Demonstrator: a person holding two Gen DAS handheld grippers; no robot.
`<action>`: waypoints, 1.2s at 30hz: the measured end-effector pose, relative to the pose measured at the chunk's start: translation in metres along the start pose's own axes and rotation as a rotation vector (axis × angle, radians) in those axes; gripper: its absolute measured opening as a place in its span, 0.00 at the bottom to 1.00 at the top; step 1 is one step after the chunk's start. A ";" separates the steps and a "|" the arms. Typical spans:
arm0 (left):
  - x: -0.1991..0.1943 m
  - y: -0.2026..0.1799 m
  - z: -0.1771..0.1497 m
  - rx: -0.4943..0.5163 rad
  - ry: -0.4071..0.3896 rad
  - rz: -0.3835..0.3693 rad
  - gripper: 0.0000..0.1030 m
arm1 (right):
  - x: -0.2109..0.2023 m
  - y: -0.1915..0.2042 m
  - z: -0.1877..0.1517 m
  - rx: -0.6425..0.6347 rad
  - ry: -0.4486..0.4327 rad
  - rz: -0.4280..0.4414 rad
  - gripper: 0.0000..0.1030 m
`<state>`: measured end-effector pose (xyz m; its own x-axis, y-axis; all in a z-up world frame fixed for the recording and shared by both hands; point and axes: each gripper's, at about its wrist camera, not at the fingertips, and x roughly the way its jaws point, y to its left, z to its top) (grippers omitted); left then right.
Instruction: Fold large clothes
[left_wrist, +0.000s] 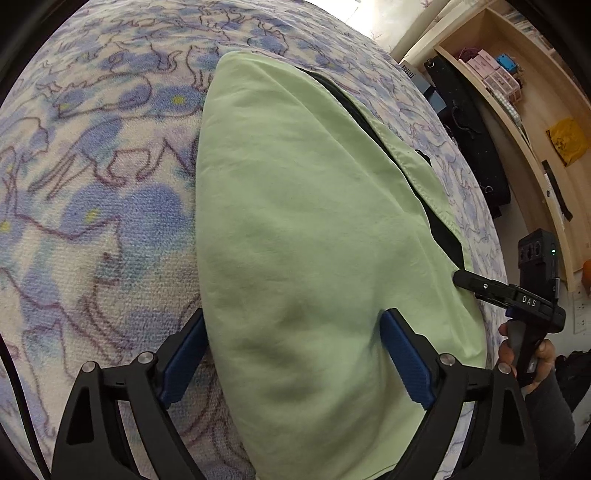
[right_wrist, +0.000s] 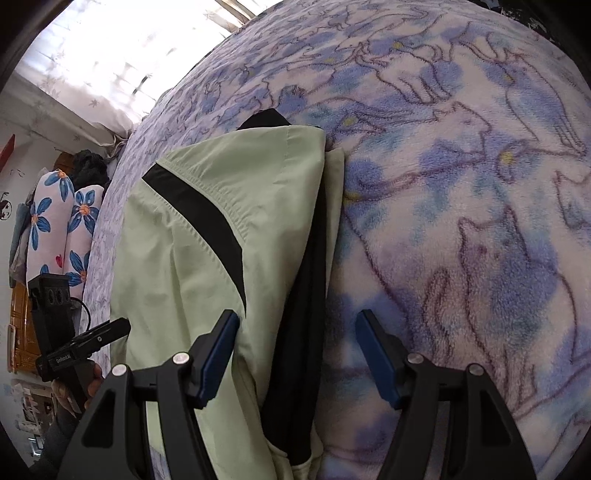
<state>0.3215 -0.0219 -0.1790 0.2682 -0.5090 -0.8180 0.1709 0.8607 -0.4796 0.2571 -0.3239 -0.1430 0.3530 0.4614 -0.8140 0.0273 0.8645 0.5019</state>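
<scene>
The left tongs (left_wrist: 295, 354) stand spread wide over the pale green cloth garment with black trim (left_wrist: 314, 229), pinching nothing. The right tongs (right_wrist: 297, 354) gape across its black-edged side. It lies folded on the blue-and-white fleece bed blanket (right_wrist: 461, 221).

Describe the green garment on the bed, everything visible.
The green garment is pale, smooth woven cloth with black panels and a black diagonal stripe, stitched seams showing. It lies folded into a long flat bundle on the fleece blanket. The open left gripper and right gripper straddle its near edges.
</scene>
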 end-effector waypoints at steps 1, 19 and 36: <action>0.002 0.001 0.000 -0.004 -0.002 -0.009 0.90 | 0.002 0.001 0.001 -0.001 0.001 0.021 0.65; 0.012 -0.016 0.006 0.077 -0.022 0.012 0.86 | 0.027 0.024 0.005 -0.029 0.055 0.033 0.52; -0.074 -0.052 -0.008 0.237 -0.151 0.137 0.28 | -0.013 0.129 -0.018 -0.205 -0.080 -0.014 0.11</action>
<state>0.2853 -0.0290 -0.0959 0.4383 -0.3997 -0.8050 0.3352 0.9037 -0.2662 0.2393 -0.2148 -0.0728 0.4269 0.4391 -0.7905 -0.1552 0.8968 0.4144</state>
